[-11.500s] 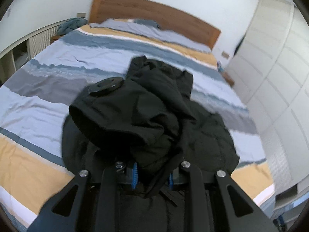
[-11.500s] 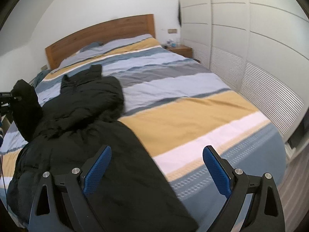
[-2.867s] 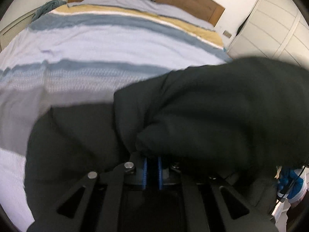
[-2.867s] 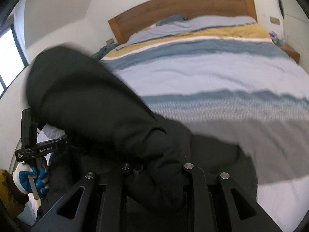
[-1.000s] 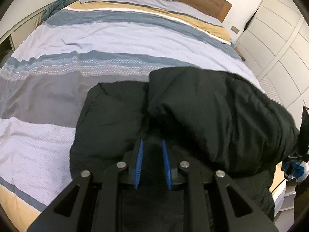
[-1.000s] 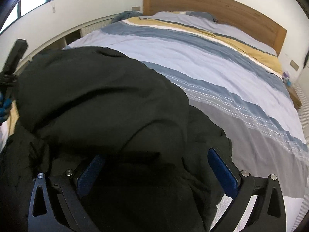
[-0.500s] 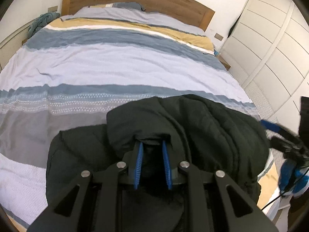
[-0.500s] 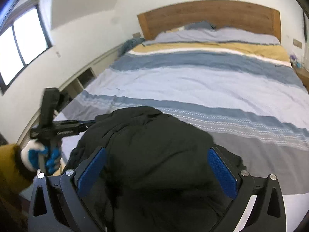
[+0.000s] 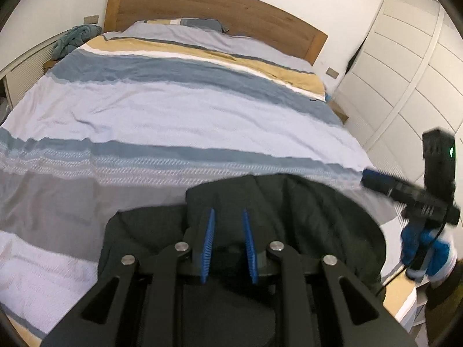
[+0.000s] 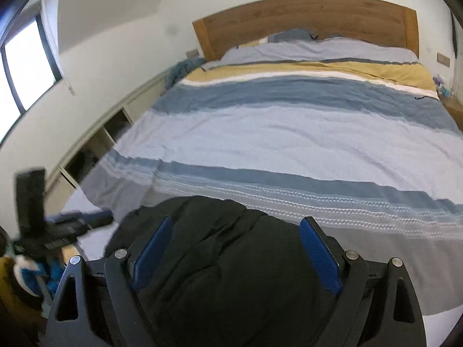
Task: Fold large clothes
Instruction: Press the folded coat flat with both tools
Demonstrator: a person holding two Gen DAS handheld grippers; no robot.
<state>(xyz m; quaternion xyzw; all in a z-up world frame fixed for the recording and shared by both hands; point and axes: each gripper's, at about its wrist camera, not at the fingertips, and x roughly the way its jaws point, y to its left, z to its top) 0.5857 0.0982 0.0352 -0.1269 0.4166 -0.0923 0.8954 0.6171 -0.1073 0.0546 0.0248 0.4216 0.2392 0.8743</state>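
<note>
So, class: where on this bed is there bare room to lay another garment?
The striped duvet lies bare from the black jacket up to the pillows by the headboard. The foot end is crowded: the jacket and both grippers sit there.

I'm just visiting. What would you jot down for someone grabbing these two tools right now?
Left gripper: fingers nearly together, nothing between them.
Right gripper: fingers wide, closing, gripping nothing.
Black padded jacket: bundled in a compact heap at the near end of the striped duvet, below both grippers.
Done: the jacket looks folded over on itself.
Left: probably only neatening the bundle.
</note>
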